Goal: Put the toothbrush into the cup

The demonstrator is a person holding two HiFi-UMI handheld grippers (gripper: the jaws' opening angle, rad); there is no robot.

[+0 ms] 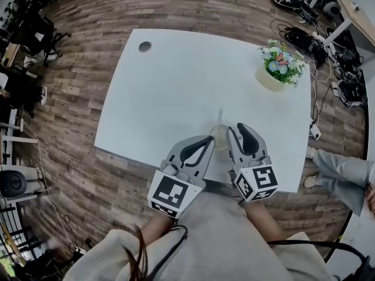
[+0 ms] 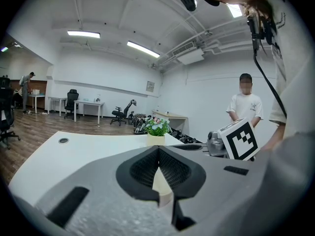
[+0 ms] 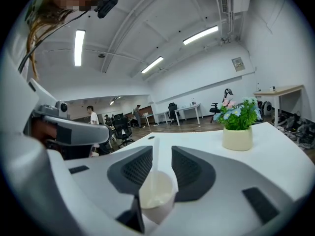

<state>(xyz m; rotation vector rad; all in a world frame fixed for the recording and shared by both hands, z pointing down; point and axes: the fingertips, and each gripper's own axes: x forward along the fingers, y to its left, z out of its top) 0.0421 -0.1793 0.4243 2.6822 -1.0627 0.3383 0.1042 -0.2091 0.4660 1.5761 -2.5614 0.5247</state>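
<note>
Toothbrush (image 3: 155, 156) stands in the cup (image 3: 158, 200); only the right gripper view shows inside. Jaws: right gripper (image 3: 162, 150) released, left gripper (image 2: 158, 150) clenched.

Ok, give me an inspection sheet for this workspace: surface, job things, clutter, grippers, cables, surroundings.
Surface: white table with a grommet.
Job's things: toothbrush stands in the cup, near the front edge.
Clutter: flower pot at the far right corner.
Grippers: left gripper jaws together at the tips; right gripper jaws apart, cup in the gap.
Cables: bundles on the floor beyond the table.
Surroundings: wood floor, office chairs, a person's legs at right.
</note>
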